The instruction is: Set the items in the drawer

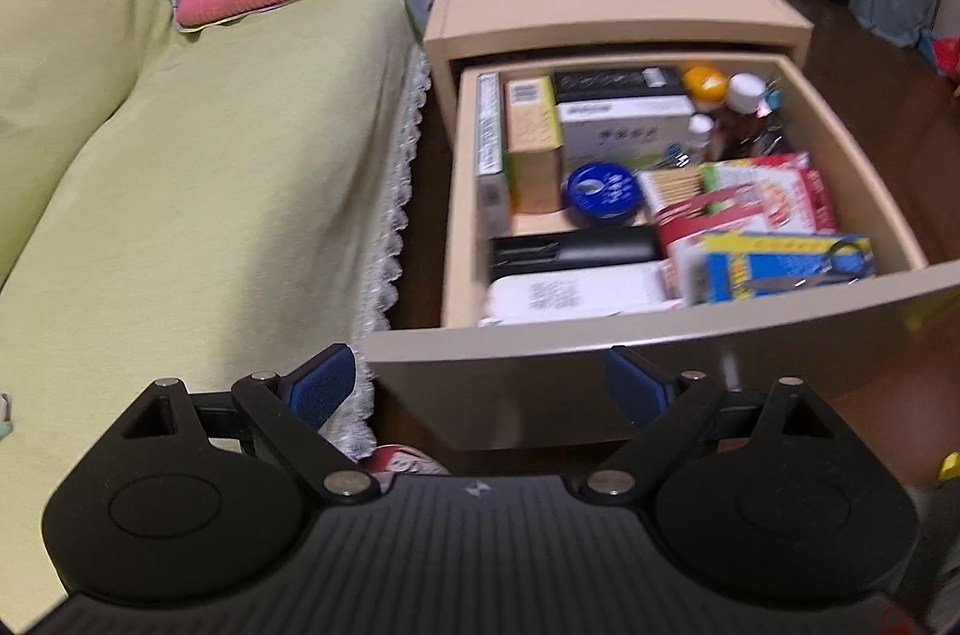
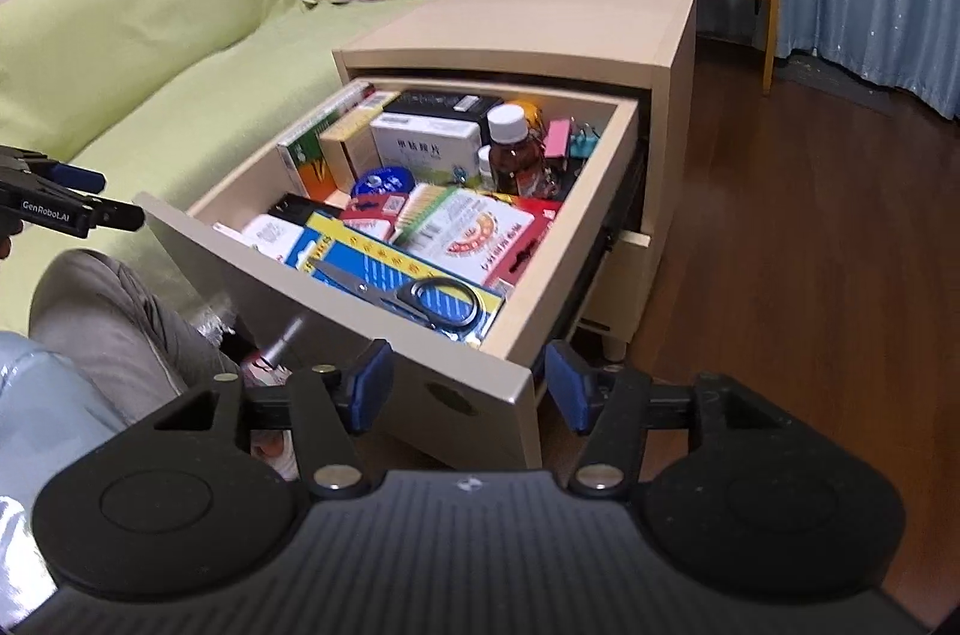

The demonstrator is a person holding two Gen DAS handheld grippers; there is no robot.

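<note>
— Well, both claws? 
— Left claw (image 1: 480, 389) and right claw (image 2: 468, 383) spread, empty. 
— Items? 
— Ahead, filling the open drawer (image 2: 558, 275); scissors (image 2: 408, 299) on top look stiff, slippery: pinch the handles.

The beige drawer (image 2: 558, 239) stands pulled well out of its cabinet, filling the middle of the right wrist frame, and is packed nearly full. Black-handled scissors (image 2: 414, 298) lie flat on a blue and yellow packet (image 2: 384, 269) at the near corner. Behind them lies a red and white printed pack (image 2: 480, 233). A round blue tin (image 2: 384, 184) sits mid-drawer, a white box (image 2: 426, 140) behind it, and a brown bottle (image 2: 515, 155) with a white cap stands upright toward the back right.
</note>
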